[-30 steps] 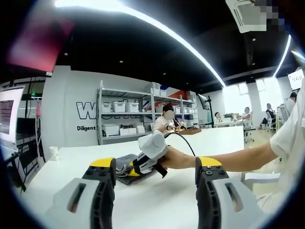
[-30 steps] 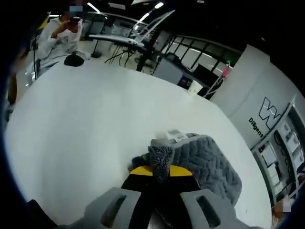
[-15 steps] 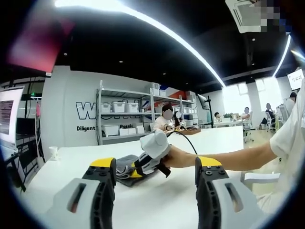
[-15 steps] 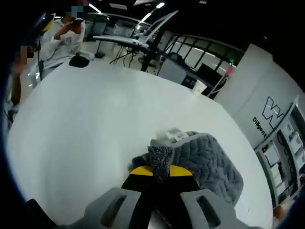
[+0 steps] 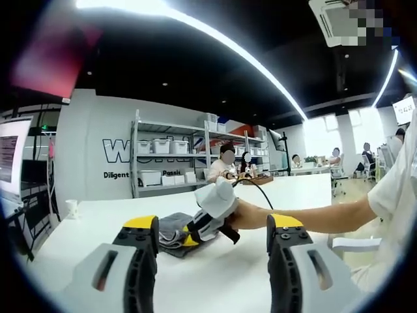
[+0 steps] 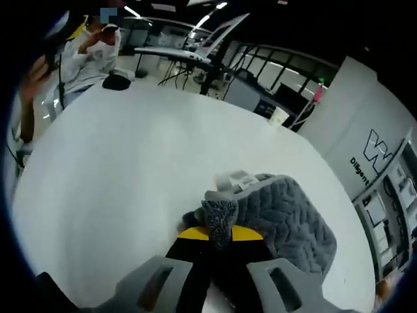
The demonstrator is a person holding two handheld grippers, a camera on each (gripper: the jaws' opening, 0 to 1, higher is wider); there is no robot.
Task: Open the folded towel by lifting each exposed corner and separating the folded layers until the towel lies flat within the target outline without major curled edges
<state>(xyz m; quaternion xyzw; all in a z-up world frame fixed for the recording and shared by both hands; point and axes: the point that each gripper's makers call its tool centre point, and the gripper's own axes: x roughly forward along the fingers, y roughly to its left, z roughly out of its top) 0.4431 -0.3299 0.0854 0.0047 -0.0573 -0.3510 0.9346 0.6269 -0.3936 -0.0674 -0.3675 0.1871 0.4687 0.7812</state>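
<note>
Pinching towel (image 6: 281, 218) corner, right gripper (image 6: 219, 229) jaws closed

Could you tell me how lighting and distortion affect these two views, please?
Left gripper view: ceiling light strips glare and bow under fisheye, a pink smear sits upper left. Right gripper view: the white table bulges round, evenly lit; the towel stays sharp in the right gripper.

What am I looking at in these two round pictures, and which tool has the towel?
A person holds a two-jaw tool in each hand, and a fisheye camera rides on each. The left gripper view looks across the white table: the left tool hangs open, holding nothing, and beyond it a hand works the right tool at the grey towel. The right gripper view looks along the right tool's jaws, shut on a pinched-up towel corner. The towel is folded.
</note>
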